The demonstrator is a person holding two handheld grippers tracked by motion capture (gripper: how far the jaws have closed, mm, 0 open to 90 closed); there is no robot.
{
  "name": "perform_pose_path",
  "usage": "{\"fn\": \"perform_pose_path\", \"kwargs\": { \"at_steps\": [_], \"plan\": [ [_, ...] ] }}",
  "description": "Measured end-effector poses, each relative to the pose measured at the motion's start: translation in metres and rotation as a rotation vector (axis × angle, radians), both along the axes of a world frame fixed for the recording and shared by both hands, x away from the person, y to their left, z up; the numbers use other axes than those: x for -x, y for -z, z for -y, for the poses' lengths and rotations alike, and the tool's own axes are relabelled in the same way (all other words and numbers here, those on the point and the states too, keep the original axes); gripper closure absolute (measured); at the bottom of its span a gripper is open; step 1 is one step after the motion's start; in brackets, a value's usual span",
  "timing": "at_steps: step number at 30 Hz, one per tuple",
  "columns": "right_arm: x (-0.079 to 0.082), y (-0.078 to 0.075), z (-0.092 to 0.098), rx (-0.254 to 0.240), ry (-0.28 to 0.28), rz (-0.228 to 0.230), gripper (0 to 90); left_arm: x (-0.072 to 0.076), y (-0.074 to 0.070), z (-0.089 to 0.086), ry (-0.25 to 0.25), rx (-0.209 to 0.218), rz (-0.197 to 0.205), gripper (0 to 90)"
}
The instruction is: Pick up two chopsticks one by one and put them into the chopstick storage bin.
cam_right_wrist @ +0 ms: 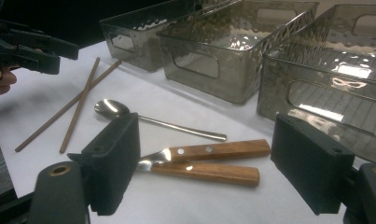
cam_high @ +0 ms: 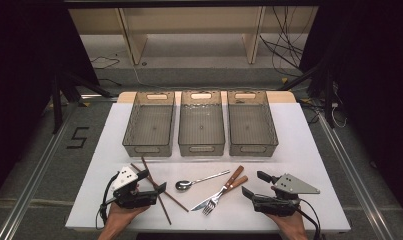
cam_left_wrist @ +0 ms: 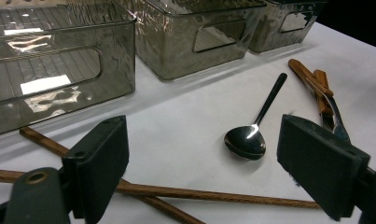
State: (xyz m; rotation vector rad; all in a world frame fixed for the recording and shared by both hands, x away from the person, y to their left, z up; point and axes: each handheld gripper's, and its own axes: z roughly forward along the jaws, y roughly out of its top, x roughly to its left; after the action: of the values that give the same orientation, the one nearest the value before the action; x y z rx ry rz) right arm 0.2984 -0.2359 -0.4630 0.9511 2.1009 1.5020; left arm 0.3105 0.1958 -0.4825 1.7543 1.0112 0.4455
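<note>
On the white surface (cam_high: 299, 165), both grippers sit wide open and empty. The left gripper (cam_high: 156, 181) has its fingers (cam_left_wrist: 99, 163) right over the crossed chopsticks (cam_left_wrist: 185, 193) (not touching), and the right gripper (cam_high: 252, 183) is beside the wooden-handled knife and fork (cam_high: 226, 189).

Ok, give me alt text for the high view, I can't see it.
Two hand-held grippers, left gripper and right gripper, sit open over a white table, flanking crossed chopsticks, a spoon, and a wooden-handled knife and fork. Three empty bins line the back.
</note>
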Motion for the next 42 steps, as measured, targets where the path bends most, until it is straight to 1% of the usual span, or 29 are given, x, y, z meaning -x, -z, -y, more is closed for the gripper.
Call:
{"fn": "perform_pose_path", "kwargs": {
  "at_steps": [5,6,10,17,18,24,27,28,29,30,32,33,34,36,37,38,39,40,41,42],
  "plan": [
    [0.0,0.0,0.0,0.001,0.001,-0.002,24.7,0.0,0.0,0.001,0.001,-0.004,-0.007,16.3],
    [0.0,0.0,0.0,0.001,0.002,-0.002,24.7,0.0,0.0,0.002,0.004,-0.01,-0.006,16.3],
    [0.0,0.0,-0.001,0.003,0.0,-0.001,24.8,-0.001,0.0,0.001,0.003,-0.009,-0.012,16.4],
    [0.0,0.0,-0.001,0.004,0.001,-0.005,25.3,-0.002,-0.002,-0.002,-0.011,-0.012,-0.015,16.3],
    [0.0,0.0,-0.001,0.004,0.001,-0.005,25.3,-0.002,-0.002,-0.002,-0.02,-0.006,-0.015,16.3],
    [0.001,-0.002,-0.005,0.027,-0.014,-0.011,25.8,-0.004,-0.004,-0.008,-0.053,-0.013,-0.022,16.3],
    [0.001,-0.002,-0.007,0.031,-0.015,-0.019,26.4,-0.004,-0.004,-0.012,-0.081,-0.021,-0.028,16.3],
    [0.001,-0.003,-0.008,0.027,-0.019,-0.022,27.0,-0.004,-0.004,-0.014,-0.095,-0.013,-0.031,16.3],
    [0.002,-0.006,-0.014,0.032,-0.038,-0.026,27.8,-0.005,-0.004,-0.015,-0.104,-0.007,-0.034,16.3],
    [0.002,-0.006,-0.014,0.032,-0.038,-0.026,27.8,-0.005,-0.005,-0.016,-0.109,-0.005,-0.036,16.3],
    [0.003,-0.01,-0.026,0.051,-0.08,-0.035,29.5,-0.005,-0.005,-0.018,-0.125,0.003,-0.039,16.3],
    [0.003,-0.01,-0.026,0.051,-0.08,-0.035,29.5,-0.005,-0.005,-0.019,-0.131,0.002,-0.039,16.3],
    [0.004,-0.011,-0.032,0.056,-0.098,-0.038,30.5,-0.005,-0.005,-0.02,-0.142,0.008,-0.039,16.3],
    [0.005,-0.014,-0.042,0.076,-0.127,-0.048,31.4,-0.004,-0.005,-0.021,-0.148,0.013,-0.039,16.3],
    [0.005,-0.016,-0.053,0.099,-0.157,-0.057,33.4,-0.004,-0.006,-0.021,-0.153,0.014,-0.04,16.3],
    [0.005,-0.016,-0.058,0.111,-0.165,-0.06,34.2,-0.004,-0.006,-0.022,-0.158,0.017,-0.038,16.3],
    [0.005,-0.016,-0.058,0.111,-0.165,-0.06,34.2,-0.004,-0.006,-0.022,-0.161,0.013,-0.039,16.3],
    [0.005,-0.017,-0.064,0.116,-0.173,-0.065,35.3,-0.004,-0.006,-0.023,-0.167,0.015,-0.038,16.3],
    [0.002,-0.017,-0.076,0.136,-0.189,-0.086,36.3,-0.004,-0.006,-0.024,-0.171,0.017,-0.039,16.3],
    [0.002,-0.017,-0.076,0.136,-0.189,-0.086,36.3,-0.004,-0.006,-0.024,-0.177,0.021,-0.038,16.3]
  ]
}}
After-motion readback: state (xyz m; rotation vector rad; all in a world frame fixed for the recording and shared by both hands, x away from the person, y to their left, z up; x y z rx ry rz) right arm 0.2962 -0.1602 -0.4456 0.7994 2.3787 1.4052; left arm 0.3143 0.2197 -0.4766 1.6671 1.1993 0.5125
